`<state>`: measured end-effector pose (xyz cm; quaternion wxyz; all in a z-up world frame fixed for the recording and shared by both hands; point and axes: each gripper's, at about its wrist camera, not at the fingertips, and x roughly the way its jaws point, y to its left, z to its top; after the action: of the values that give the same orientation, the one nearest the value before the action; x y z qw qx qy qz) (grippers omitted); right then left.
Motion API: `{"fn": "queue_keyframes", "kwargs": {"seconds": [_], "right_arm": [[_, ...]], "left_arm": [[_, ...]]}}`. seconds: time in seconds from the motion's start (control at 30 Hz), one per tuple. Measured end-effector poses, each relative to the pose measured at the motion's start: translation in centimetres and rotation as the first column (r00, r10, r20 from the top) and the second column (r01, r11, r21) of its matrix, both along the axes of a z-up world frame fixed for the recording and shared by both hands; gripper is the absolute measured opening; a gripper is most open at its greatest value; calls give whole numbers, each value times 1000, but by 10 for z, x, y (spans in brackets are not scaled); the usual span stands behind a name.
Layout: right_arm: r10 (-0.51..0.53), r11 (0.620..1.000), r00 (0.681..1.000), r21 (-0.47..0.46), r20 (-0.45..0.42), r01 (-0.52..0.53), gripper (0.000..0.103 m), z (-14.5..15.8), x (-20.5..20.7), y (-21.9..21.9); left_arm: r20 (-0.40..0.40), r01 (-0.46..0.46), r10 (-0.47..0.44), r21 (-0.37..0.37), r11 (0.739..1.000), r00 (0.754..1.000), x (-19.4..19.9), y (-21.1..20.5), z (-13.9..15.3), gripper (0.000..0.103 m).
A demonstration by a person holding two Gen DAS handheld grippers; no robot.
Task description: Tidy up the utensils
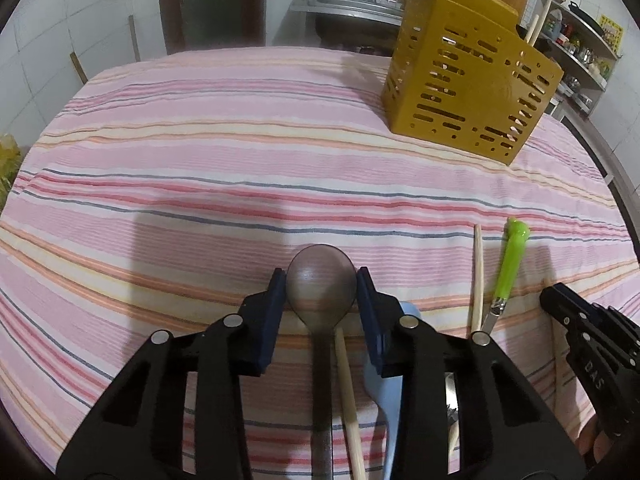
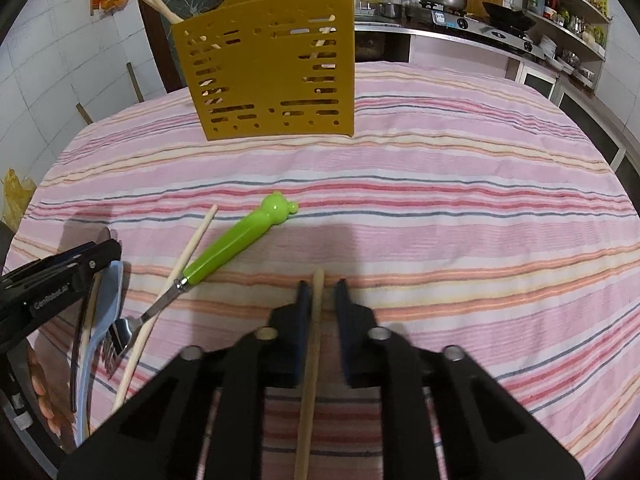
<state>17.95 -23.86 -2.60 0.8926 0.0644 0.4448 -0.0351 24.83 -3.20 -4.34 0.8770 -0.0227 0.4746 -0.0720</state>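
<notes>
Left tongs (image 1: 321,280) clamped on bowl of dark spoon (image 1: 321,286), blue pads touching both its sides, near desk's (image 1: 200,160) near edge. Right tongs (image 2: 322,286) nearly closed around pale chopstick (image 2: 314,344); contact on both pads hard to tell. Desk under striped pink cloth. Yellow slotted utensil holder (image 2: 272,68) upright toward far edge, chopsticks standing in it. Light blue spoon (image 2: 106,320), green-handled fork (image 2: 224,246) and another chopstick (image 2: 176,276) lie loose between both tongs, fork crossing that chopstick.

right tool (image 2: 320,286) gripping chopstick (image 2: 314,344) (striped cloth (image 2: 460,208))
</notes>
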Motion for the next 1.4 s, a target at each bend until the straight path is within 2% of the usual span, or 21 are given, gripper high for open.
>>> {"fn": "queue_keyframes", "kwargs": {"seconds": [0.03, 0.23, 0.57, 0.87, 0.93, 1.1, 1.4], "right_arm": [[3, 1000, 1000, 6, 1, -3, 7, 1, 1, -1], [-3, 1000, 999, 9, 48, 3, 6, 13, -4, -4], [-22, 999, 973, 44, 230, 12, 6, 48, -24, -13], [-32, 999, 916, 34, 400, 20, 6, 84, -50, -16], [-24, 1000, 903, 18, 429, 18, 6, 89, -56, -14], [-11, 1000, 877, -17, 480, 22, 6, 97, -66, -11], [-15, 1000, 845, -4, 534, 20, 6, 113, -75, -16]], "left_arm": [[-2, -1, 1, -7, 1000, 1000, 1, 1, 0, 35], [28, -3, 4, -47, 999, 1000, -5, 5, 12, 35], [195, -11, 19, -42, 999, 981, -36, 7, 52, 35], [357, -39, 46, -27, 999, 933, -74, 19, 82, 35], [403, -46, 50, -19, 999, 914, -85, 20, 88, 35], [453, -42, 46, -19, 999, 890, -102, 20, 98, 35], [518, -26, 27, -10, 1000, 855, -122, 15, 119, 35]]}}
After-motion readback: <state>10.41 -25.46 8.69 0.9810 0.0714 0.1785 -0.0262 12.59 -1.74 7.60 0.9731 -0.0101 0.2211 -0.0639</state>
